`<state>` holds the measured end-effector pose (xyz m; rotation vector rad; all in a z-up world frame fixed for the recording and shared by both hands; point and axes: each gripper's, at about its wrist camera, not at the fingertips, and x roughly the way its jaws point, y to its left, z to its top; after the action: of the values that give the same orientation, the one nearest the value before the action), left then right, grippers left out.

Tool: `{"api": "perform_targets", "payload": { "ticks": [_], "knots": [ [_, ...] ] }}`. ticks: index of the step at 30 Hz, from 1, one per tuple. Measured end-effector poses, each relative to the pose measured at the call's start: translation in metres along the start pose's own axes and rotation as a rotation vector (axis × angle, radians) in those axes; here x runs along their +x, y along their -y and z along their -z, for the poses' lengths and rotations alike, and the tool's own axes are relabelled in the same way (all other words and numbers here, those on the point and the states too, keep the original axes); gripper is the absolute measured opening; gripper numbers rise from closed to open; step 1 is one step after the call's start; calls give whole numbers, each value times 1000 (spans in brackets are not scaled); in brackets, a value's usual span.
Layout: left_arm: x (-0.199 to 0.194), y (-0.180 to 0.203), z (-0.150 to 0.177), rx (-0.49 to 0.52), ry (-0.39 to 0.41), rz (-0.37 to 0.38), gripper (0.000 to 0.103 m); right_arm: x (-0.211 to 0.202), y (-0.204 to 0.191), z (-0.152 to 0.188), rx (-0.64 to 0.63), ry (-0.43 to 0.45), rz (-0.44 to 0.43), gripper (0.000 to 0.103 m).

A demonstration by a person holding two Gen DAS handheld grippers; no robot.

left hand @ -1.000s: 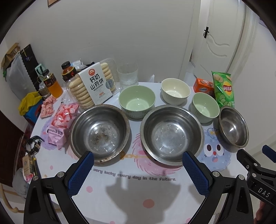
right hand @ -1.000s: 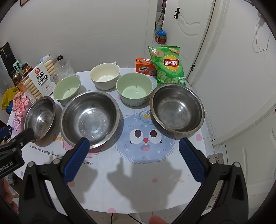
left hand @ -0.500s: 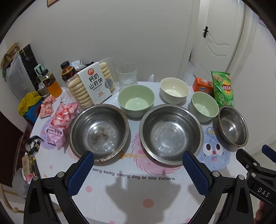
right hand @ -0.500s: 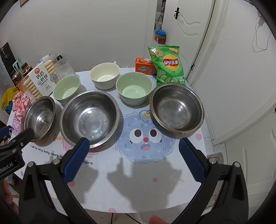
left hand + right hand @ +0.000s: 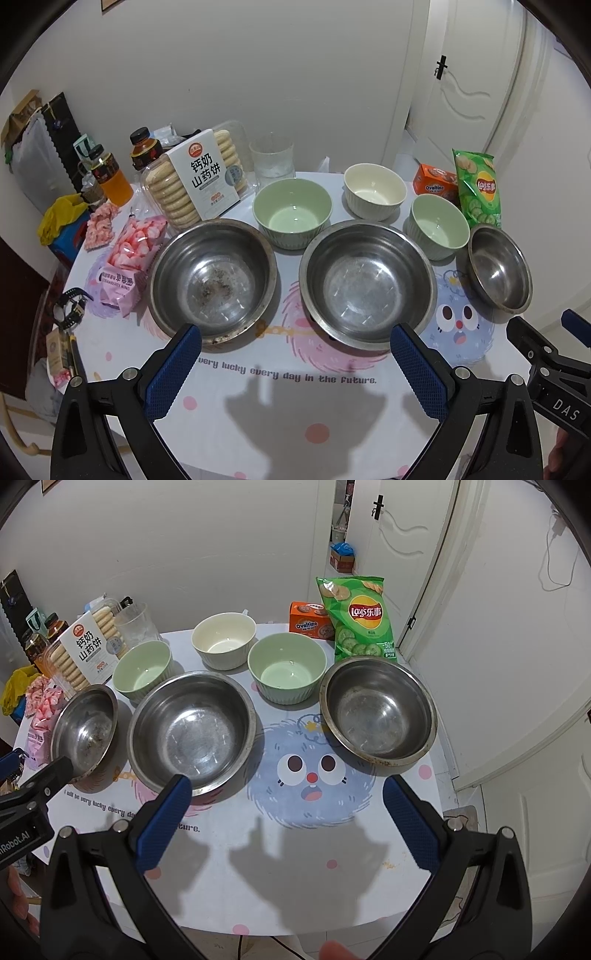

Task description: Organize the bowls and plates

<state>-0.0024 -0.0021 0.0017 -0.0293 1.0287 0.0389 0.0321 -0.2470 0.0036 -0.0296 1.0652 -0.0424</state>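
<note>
the bowls sit side by side on the table (image 5: pixel 295 886), none stacked yet, so sorting looks not begun. three steel bowls are in front: a left one (image 5: pixel 213 280) with brown crumbs, a middle one (image 5: pixel 367 284), a right one (image 5: pixel 378 710). behind are two green bowls (image 5: pixel 293 212) (image 5: pixel 287 672) and a cream bowl (image 5: pixel 224 638), all looking empty. no plates show. the left gripper (image 5: pixel 295 358) and right gripper (image 5: pixel 286 812) hang wide apart, holding nothing, above the near edge, maybe ready to pick one.
</note>
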Motion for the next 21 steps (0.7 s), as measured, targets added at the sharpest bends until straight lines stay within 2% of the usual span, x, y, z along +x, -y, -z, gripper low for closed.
{"api": "perform_targets", "payload": {
  "ticks": [21],
  "knots": [
    [3,-1,0,0,-3,1,103,3,1,0,5,-6,5,103]
  ]
}}
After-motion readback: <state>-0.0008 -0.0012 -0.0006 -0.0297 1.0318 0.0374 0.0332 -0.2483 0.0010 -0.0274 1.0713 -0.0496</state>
